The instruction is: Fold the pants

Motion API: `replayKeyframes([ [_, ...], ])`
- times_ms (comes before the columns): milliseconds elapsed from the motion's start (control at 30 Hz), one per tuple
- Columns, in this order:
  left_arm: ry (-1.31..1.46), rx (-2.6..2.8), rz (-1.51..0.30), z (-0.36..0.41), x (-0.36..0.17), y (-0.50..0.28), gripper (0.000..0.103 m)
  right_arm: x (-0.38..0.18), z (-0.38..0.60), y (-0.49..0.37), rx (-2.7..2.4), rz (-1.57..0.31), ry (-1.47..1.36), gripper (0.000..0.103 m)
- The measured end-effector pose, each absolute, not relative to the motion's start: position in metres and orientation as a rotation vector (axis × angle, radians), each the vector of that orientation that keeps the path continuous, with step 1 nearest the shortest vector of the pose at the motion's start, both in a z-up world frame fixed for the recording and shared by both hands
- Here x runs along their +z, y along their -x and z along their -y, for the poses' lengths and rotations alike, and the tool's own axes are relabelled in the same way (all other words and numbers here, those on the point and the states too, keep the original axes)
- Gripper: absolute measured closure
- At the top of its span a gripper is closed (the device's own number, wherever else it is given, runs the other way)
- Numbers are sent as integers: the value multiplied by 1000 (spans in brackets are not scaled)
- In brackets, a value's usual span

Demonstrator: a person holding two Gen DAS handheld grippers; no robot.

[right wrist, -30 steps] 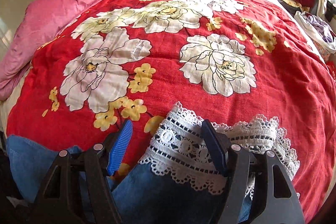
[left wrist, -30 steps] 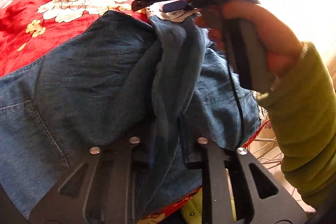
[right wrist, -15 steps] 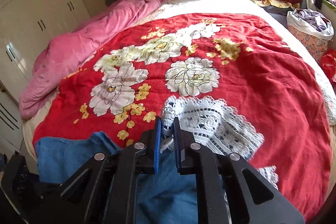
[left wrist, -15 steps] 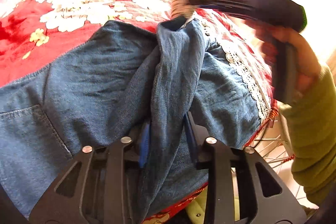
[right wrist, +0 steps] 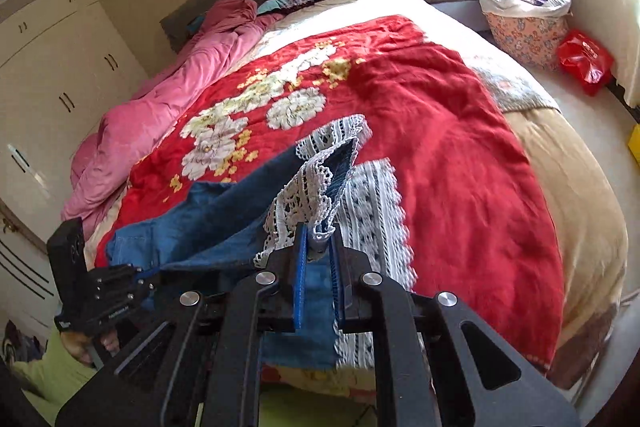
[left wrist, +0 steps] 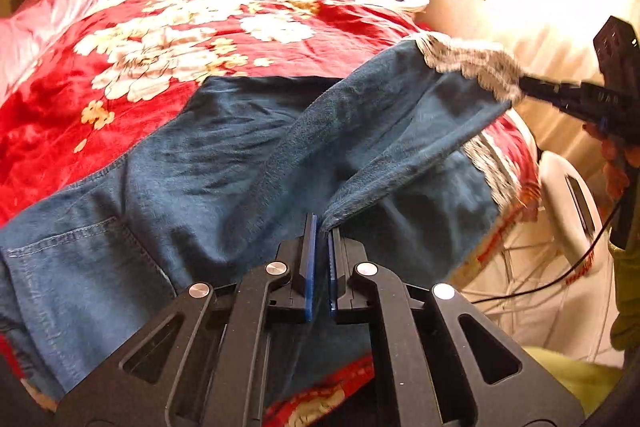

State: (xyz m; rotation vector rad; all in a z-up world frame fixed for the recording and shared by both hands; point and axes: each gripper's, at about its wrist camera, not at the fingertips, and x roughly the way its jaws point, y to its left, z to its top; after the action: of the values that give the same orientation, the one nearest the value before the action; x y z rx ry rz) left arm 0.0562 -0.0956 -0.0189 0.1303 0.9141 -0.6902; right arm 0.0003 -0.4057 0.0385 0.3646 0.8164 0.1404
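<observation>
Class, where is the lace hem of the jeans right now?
In the right wrist view, the lace hem is centre frame, pinched in the right tool, lifted above the red blanket.

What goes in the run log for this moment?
left gripper: shut on jeans | right gripper: shut on lace hem | leg: lifted

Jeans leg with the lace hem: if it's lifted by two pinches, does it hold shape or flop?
Likely floppy: between the left gripper and right gripper the jeans leg sags and creases. Probably fairly heavy cloth, as the rest stays flat on the red blanket. The lace hem looks thin and may snag.
</observation>
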Motion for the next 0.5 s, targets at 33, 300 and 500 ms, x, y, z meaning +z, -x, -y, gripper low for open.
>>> replayKeyframes([
  [33, -157, -696, -906, 97, -18, -50, 103, 31, 408, 9, 135, -835, -372, 93],
  [300, -242, -720, -933, 103, -31, -18, 103, -17, 423, 41, 76, -969, -433, 93],
  [500, -243, -708, -971, 105, -43, -22, 103, -32, 425, 42, 51, -1007, -431, 93],
])
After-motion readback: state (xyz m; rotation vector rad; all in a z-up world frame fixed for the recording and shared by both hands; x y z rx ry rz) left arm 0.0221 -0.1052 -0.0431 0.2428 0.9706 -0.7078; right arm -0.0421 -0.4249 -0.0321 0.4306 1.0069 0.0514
